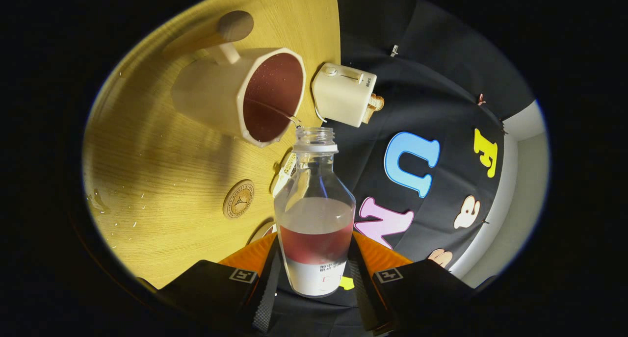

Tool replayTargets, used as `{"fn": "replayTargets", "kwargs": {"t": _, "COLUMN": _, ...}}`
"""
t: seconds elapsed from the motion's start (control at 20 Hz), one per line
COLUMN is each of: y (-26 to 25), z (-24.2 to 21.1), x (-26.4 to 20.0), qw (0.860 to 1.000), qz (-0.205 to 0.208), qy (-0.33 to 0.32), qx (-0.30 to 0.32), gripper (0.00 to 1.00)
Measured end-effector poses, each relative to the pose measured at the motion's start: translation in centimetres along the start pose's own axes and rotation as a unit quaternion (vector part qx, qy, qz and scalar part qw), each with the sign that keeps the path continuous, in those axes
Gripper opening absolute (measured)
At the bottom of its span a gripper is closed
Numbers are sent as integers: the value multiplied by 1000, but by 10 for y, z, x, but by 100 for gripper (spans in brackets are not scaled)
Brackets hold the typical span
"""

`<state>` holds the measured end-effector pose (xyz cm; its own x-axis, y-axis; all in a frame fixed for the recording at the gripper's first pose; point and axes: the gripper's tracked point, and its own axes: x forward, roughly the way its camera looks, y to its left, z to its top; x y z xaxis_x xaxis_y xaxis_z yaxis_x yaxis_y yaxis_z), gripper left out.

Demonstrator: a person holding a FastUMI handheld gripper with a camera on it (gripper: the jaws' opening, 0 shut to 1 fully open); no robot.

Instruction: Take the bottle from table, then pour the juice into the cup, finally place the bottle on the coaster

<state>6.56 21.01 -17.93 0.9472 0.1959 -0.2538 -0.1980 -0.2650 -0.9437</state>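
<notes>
Between clamped hand-held gripper fingers: bottle, red juice streaming into part-filled cup.

Staged kitchen booth — wooden table, toaster with bread, mug

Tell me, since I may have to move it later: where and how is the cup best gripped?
Grip the cup by its handle, coming from the handle's side, opposite the toaster. Its body looks broad and juice fills it, so a steady upright hold likely suits. The gripper is shut on the bottle, pouring.
</notes>
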Motion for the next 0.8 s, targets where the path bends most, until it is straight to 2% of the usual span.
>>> {"fn": "replayTargets", "kwargs": {"t": 0.8, "y": -15, "z": 10, "x": 3, "qw": 996, "qz": -35, "qy": -38, "qx": -74, "gripper": 72}}
